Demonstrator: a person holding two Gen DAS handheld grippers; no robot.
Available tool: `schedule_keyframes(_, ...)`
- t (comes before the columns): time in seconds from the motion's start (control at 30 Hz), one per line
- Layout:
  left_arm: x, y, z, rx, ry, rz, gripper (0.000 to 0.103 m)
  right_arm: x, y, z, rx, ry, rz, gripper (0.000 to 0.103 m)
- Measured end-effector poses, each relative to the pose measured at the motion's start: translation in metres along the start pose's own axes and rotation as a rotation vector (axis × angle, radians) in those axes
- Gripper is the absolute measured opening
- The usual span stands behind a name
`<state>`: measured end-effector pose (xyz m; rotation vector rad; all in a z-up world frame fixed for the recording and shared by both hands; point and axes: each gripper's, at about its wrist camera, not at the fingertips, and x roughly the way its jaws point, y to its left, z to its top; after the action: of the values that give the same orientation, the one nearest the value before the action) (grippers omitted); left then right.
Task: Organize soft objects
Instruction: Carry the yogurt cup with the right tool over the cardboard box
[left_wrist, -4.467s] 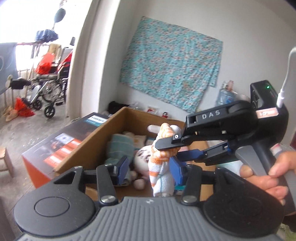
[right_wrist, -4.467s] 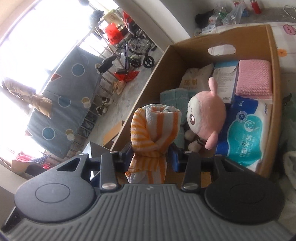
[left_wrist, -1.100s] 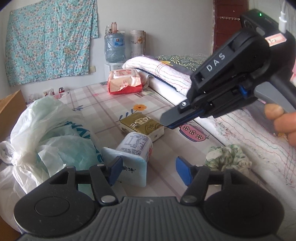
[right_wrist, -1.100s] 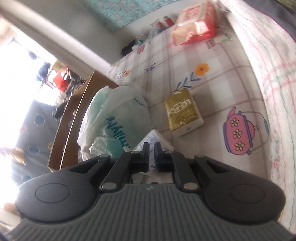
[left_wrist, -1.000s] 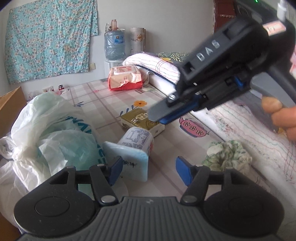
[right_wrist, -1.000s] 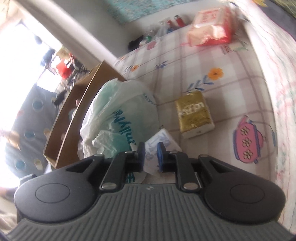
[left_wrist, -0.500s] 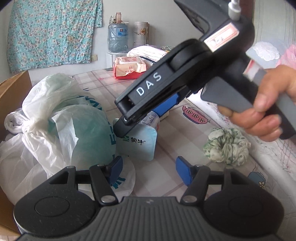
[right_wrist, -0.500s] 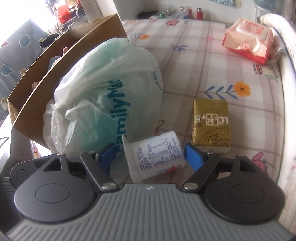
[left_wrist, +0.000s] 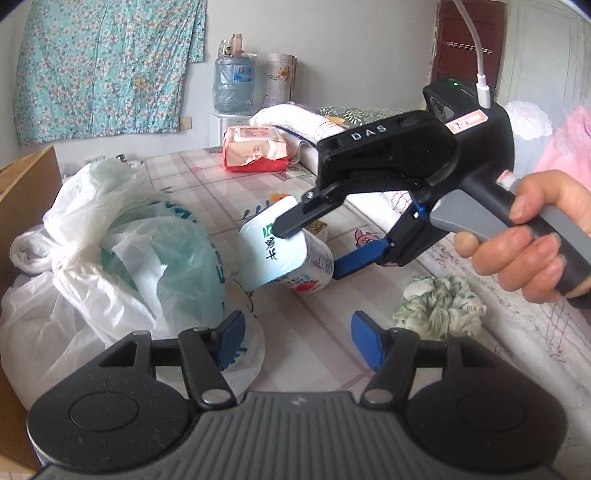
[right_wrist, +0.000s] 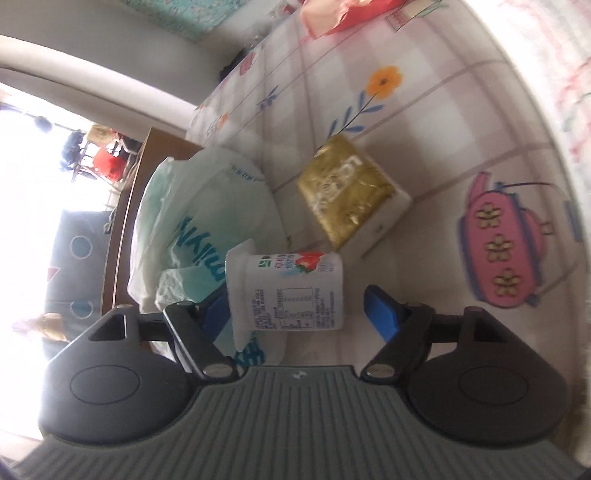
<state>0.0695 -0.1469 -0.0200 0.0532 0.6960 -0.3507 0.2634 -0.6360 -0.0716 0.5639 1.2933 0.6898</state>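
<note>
"DAS" on right gripper (left_wrist: 321, 236) body

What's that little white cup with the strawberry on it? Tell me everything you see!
The cup is a small white plastic yogurt cup lying on its side on the checked mat. It has a strawberry picture, small printed text and a pale blue foil lid, still sealed. It lies beside the plastic bag, near the gold packet. The right gripper straddles it, jaws closing; one pad looks to touch the lid end, the other is clear.
</note>
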Motion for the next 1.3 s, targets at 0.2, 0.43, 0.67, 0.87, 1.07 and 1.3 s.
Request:
schedule_keyframes(0.2,0.011,-0.010,0.010,0.026,-0.019,-0.001,0.065,-0.025,-0.008,-0.010,-0.021,-0.076,-0.088,0.070)
schedule_keyframes(0.43,0.040,-0.019,0.024,0.097,0.011,-0.004,0.065,-0.043,-0.011,-0.009,-0.041,-0.155,-0.084,0.047)
schedule_keyframes(0.67,0.057,-0.023,0.035,0.090,-0.017,-0.007,0.065,-0.034,-0.008,-0.010,-0.038,-0.163,-0.045,0.030)
schedule_keyframes(0.87,0.064,-0.019,0.040,0.053,-0.024,0.015,0.064,-0.033,-0.004,-0.014,-0.030,-0.171,-0.044,0.029)
schedule_keyframes(1.07,0.071,-0.017,0.041,0.061,0.008,0.015,0.063,-0.034,-0.005,-0.019,0.003,-0.182,-0.037,0.026)
schedule_keyframes(1.3,0.071,-0.018,0.036,0.061,-0.015,0.010,0.058,-0.035,-0.014,-0.024,0.065,-0.197,0.002,0.026)
